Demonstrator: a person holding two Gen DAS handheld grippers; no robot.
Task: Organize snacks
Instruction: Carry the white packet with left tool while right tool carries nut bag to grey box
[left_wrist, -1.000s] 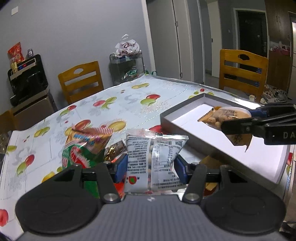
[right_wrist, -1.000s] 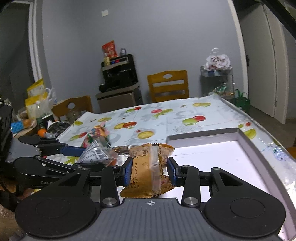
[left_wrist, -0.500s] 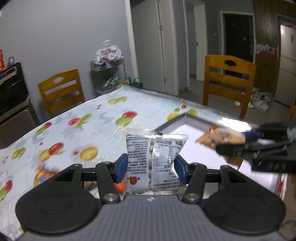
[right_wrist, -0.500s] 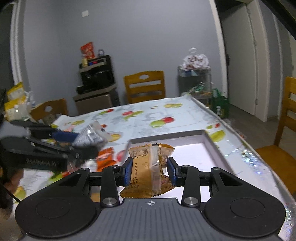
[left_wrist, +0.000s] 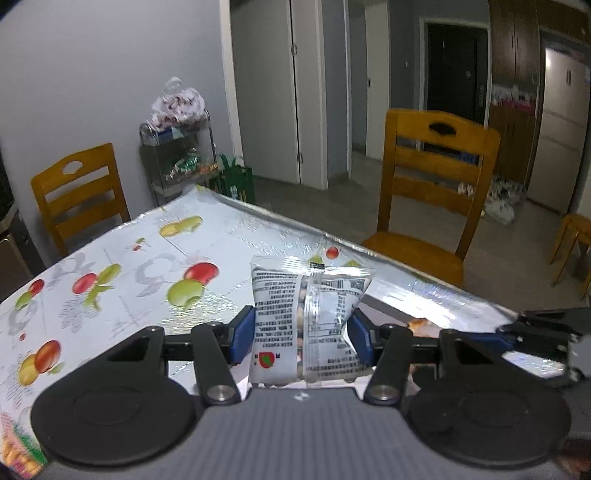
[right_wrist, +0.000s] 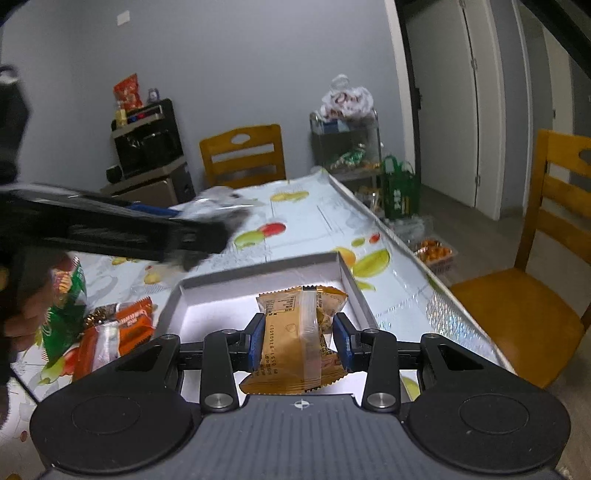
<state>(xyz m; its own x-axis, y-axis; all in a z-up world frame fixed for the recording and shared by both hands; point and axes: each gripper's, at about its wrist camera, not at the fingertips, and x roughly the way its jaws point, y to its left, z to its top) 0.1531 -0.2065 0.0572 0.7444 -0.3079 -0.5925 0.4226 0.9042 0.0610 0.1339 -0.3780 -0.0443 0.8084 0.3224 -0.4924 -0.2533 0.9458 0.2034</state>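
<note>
A long counter (right_wrist: 325, 218) covered in a glossy white cloth printed with apples and pears carries a shallow grey rectangular cardboard tray with a white floor (right_wrist: 258, 275) near its right edge. Two honey-coloured wooden chairs stand by it, one at the far end (right_wrist: 243, 157) and one along the side (left_wrist: 432, 188).

The left claw (left_wrist: 303, 334) is clenched on a white-and-clear plastic snack packet with crimped ends (left_wrist: 308, 321), held upright above the counter. Its back panel is dense with small black print and a barcode, none of it legible, plus a red and green mark at the lower corner. In the right wrist view this claw and packet are smeared by motion blur.

The right claw (right_wrist: 299, 341) is clenched on a tan plastic pastry packet with a clear window and zigzag edges (right_wrist: 299, 336), held over the tray's near part; the digits "0551-8260007" run along its seam, the other print being too small to read.

Left of the tray lies a small heap of loose snacks: a green and red bag (right_wrist: 64, 306) and orange wrappers (right_wrist: 125, 325) with blurred lettering. The hand on the left claw is mostly cut off.
</note>
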